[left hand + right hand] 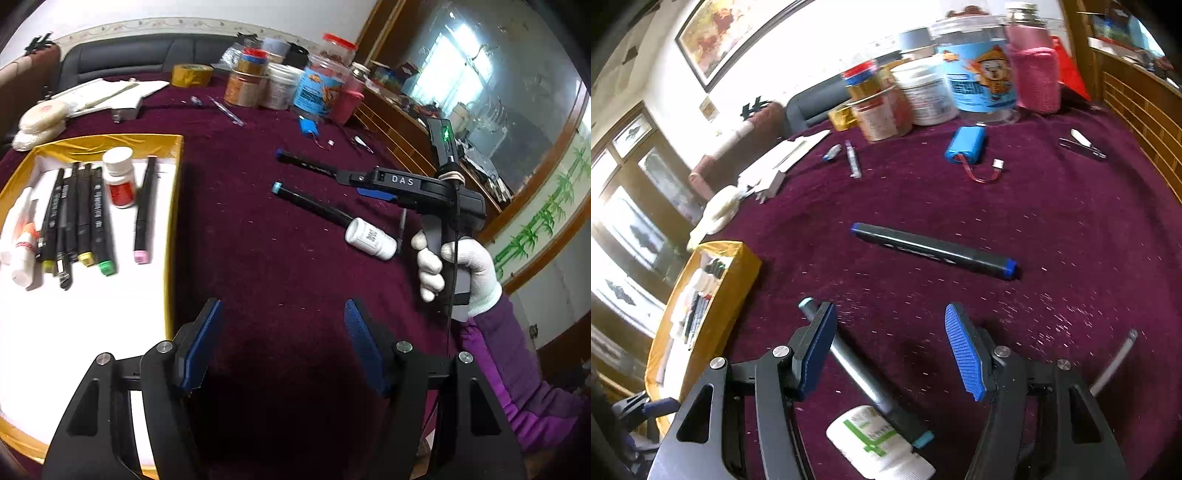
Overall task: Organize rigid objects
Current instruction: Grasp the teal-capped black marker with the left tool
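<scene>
My right gripper [890, 350] hangs with jaws wide and empty, just short of the blue-capped marker [934, 251] lying flat on the tabletop [1052, 206]. I think it is light, stiff and smooth, so I would pinch its middle. It lies across my view. My left gripper [282, 343] is wide and empty too.

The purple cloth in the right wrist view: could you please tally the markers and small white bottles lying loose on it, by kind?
Markers: 2 (marker with dark blue ends, marker with light blue ends)
White bottles: 1 (white bottle, lying on its side)
Total: 3
</scene>
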### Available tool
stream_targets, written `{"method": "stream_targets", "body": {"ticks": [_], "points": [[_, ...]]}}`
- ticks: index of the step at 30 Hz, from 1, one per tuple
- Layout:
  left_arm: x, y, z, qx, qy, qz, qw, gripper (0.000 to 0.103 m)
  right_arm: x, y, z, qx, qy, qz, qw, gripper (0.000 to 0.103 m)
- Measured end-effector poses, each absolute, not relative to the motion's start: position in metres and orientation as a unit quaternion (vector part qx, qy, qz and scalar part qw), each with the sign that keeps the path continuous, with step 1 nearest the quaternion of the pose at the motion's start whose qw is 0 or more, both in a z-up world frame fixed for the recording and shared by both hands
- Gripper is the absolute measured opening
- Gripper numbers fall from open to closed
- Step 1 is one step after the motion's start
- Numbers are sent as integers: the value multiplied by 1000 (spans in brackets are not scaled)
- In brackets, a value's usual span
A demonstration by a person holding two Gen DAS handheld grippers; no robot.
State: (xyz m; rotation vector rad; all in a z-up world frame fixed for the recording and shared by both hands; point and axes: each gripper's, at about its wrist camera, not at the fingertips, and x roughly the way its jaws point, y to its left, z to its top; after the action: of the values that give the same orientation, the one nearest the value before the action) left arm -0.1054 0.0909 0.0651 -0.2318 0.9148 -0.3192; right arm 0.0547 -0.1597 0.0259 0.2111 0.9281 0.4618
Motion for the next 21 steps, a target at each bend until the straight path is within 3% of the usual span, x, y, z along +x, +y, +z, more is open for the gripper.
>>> {"method": "stream_targets", "body": {"ticks": [5, 10, 18, 21], "points": [[-82, 68, 75, -78, 444, -186, 873, 66, 62, -195, 19, 167, 435, 187, 865, 56], [-25, 13, 77, 96, 417, -233, 873, 66, 62, -225, 14, 229, 425, 177, 858, 56], [36, -38, 33, 283, 413, -247, 830, 66, 64, -256, 9, 313, 423, 172, 833, 56], [49, -48, 27, 304, 414, -267, 815, 66, 66, -254, 9, 320, 425, 180, 827, 56]]}}
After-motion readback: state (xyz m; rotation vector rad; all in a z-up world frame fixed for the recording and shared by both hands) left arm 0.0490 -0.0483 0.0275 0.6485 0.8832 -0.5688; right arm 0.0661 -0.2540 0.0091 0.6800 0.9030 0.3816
